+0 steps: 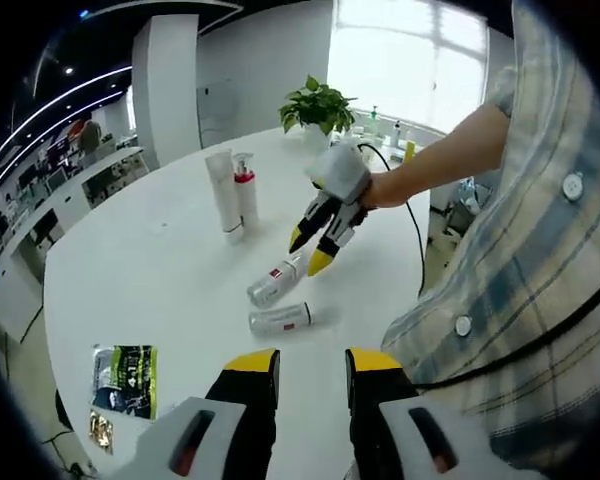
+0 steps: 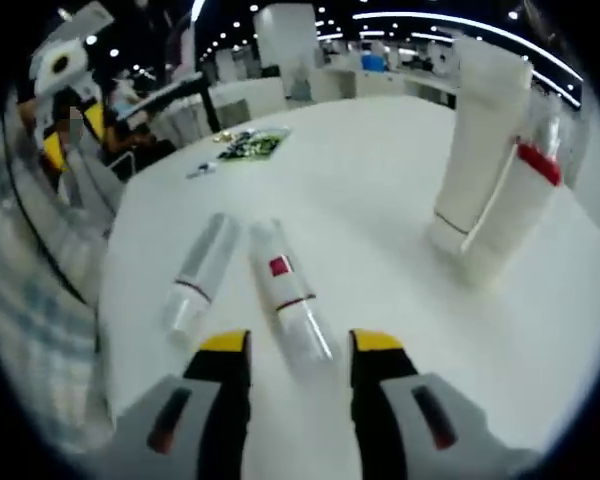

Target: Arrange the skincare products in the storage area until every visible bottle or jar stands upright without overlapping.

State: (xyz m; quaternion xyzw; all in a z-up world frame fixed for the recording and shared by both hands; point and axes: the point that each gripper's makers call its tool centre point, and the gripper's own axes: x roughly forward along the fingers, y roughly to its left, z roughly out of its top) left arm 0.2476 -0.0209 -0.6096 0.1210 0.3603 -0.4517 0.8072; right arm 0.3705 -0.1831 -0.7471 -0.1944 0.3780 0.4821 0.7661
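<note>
A: How far along are we on the round white surface (image 1: 160, 270)?

B: About halfway, we'd judge. The tall white tube (image 1: 221, 195) and the white pump bottle with the red collar (image 1: 246, 190) stand upright, touching. Beside them, two clear slim bottles lie flat: one with a red label (image 2: 286, 295), one plain (image 2: 195, 275).

A: And our grippers?

B: Our right gripper (image 2: 298, 352) hangs open over the red-labelled one, holding nothing. Our left gripper (image 1: 312, 362) is open, empty. No containers hold anything here.

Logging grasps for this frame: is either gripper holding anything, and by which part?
Nothing is held. The right gripper is open above a lying bottle; the left gripper is open over the table.
</note>
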